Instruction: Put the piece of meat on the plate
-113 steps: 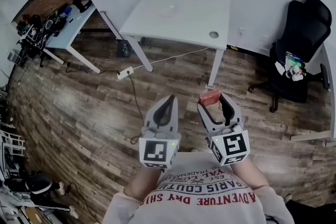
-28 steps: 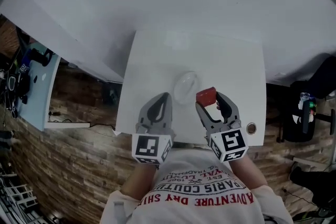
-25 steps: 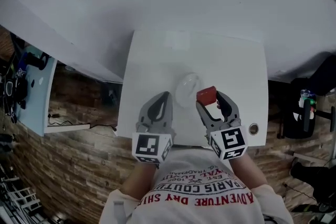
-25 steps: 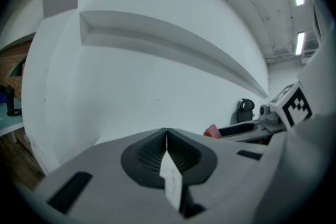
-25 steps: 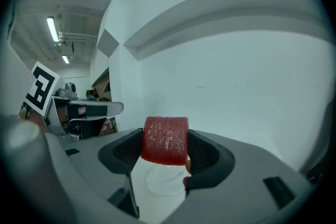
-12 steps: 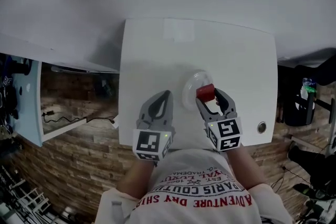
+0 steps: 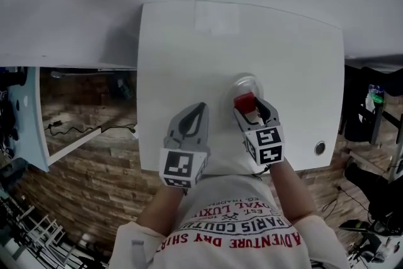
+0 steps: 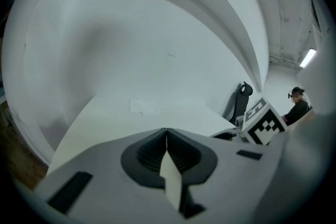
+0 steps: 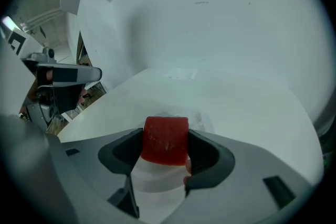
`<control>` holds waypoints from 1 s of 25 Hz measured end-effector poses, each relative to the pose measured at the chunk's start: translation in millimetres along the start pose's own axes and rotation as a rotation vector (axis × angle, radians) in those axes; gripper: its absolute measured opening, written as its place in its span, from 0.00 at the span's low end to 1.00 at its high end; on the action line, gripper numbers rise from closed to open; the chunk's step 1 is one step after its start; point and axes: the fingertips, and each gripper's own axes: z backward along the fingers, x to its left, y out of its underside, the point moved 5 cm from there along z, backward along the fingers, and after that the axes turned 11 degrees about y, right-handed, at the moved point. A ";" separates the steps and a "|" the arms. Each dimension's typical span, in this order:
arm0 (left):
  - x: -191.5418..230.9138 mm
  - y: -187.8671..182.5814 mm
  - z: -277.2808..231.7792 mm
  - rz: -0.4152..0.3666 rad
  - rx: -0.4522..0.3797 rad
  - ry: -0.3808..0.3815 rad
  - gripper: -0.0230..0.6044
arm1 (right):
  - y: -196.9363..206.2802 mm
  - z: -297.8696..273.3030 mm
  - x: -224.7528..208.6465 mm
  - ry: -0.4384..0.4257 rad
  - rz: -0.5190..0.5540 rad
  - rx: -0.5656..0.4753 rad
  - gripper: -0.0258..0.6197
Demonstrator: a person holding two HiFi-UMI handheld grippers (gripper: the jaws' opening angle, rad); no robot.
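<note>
head: steeply down | gripper views: low, forward | shared: table (image 7: 189,60)

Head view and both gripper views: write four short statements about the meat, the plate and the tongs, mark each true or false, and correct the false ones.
1. The right tongs clamp the red piece of meat. True.
2. The left tongs are wide open. False: they are shut, with nothing between them.
3. The meat lies released on the plate. False: it is clamped in the right tongs, by the plate.
4. The clear plate stands on a white table. True.
</note>
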 end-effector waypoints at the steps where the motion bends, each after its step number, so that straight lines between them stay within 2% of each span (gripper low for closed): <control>1: 0.0 2.1 -1.8 0.002 0.004 0.004 0.05 | 2.4 -2.6 0.3 -0.003 -0.001 0.009 0.46; 14: -7.5 15.4 -3.7 0.012 0.038 0.048 0.05 | 5.6 -16.1 0.8 -0.024 -0.020 0.081 0.47; 21: -8.7 11.5 5.3 0.012 0.029 0.039 0.05 | 5.2 -15.8 4.0 0.007 -0.033 0.076 0.47; 25: -12.3 4.9 11.6 -0.001 0.015 0.039 0.05 | 0.4 -3.2 4.4 0.008 -0.081 0.059 0.47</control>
